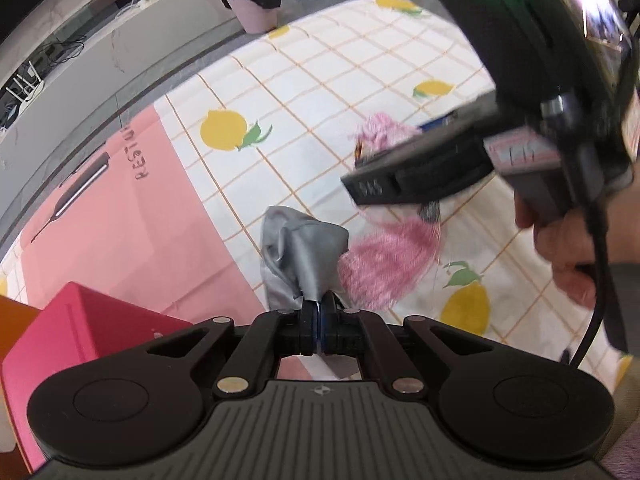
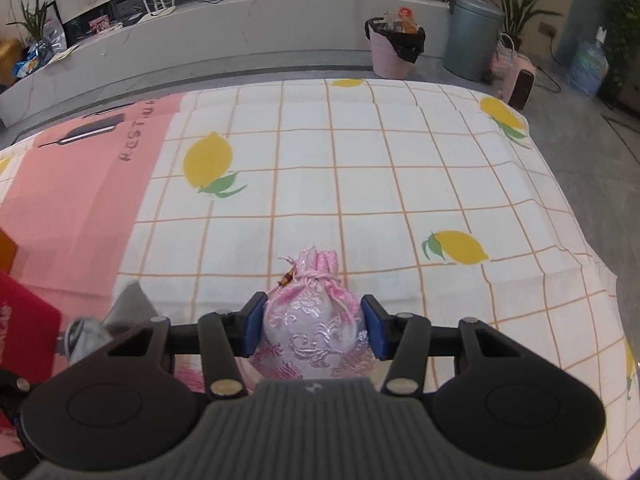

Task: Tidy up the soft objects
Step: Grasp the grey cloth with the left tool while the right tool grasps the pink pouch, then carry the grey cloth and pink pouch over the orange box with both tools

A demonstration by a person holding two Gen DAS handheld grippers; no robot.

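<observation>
We record the left tongs [image 1: 319,322] clamped on a crumpled grey satin cloth [image 1: 298,254], lifted above the counter [image 1: 320,92], beside a red box [image 1: 80,328]. The right tongs [image 2: 313,326] hold a pink brocade pouch [image 2: 314,320] between blue pads [image 2: 376,330], its tied neck pointing away, long axis along the fingers. Only the left view shows the hand [image 1: 560,248] holding the right tongs.

The drawstring pouch [image 2: 314,316] sits on the tablecloth [image 2: 360,184] between the right tongs' [image 2: 314,330] pads, the cloth bundle [image 2: 90,330] lies to its left, apparently lifted, and the box [image 1: 76,332] stands farther left.
</observation>
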